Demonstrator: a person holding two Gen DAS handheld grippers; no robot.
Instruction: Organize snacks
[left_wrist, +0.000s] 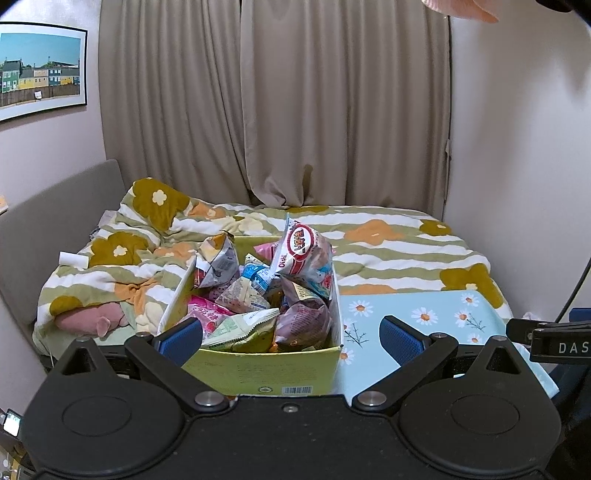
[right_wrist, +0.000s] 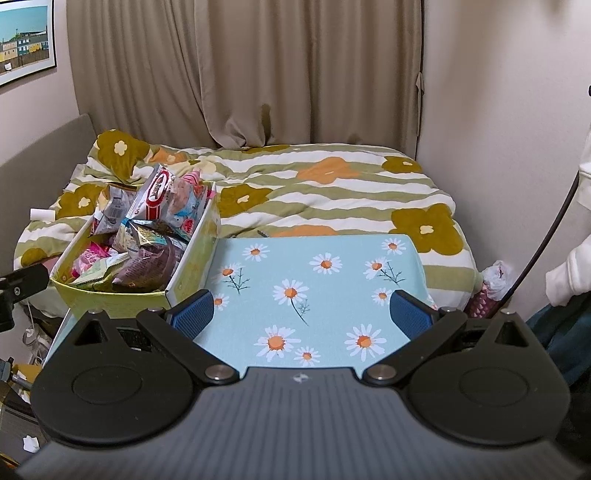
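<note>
Snacks (left_wrist: 258, 295) filled a yellow-green box (left_wrist: 266, 373) that stood on a daisy-print board (right_wrist: 314, 280) at the foot of my bed, packets heaped above the rim and a red-and-white bag (left_wrist: 299, 247) leaning tallest at the far end. I held both tongs released and empty: my left gripper (left_wrist: 291, 332) hovered at the box's near wall, its fingers spread wide on either side of the near right corner, probably to face the pile head-on; my right gripper (right_wrist: 301, 312) hung open over the bare board just beside the box, the one flat spot fit to lay packets out. Whether the heap was waiting to be sorted or had been gathered there for good, I judged the scene could not settle. Around the board lay a rumpled flowered duvet (right_wrist: 332, 192), soft ground for anything set down. A pink plush toy (left_wrist: 96, 319) rested left of the box, and a black cable (right_wrist: 546, 229) crossed my right side, the likeliest snag.
</note>
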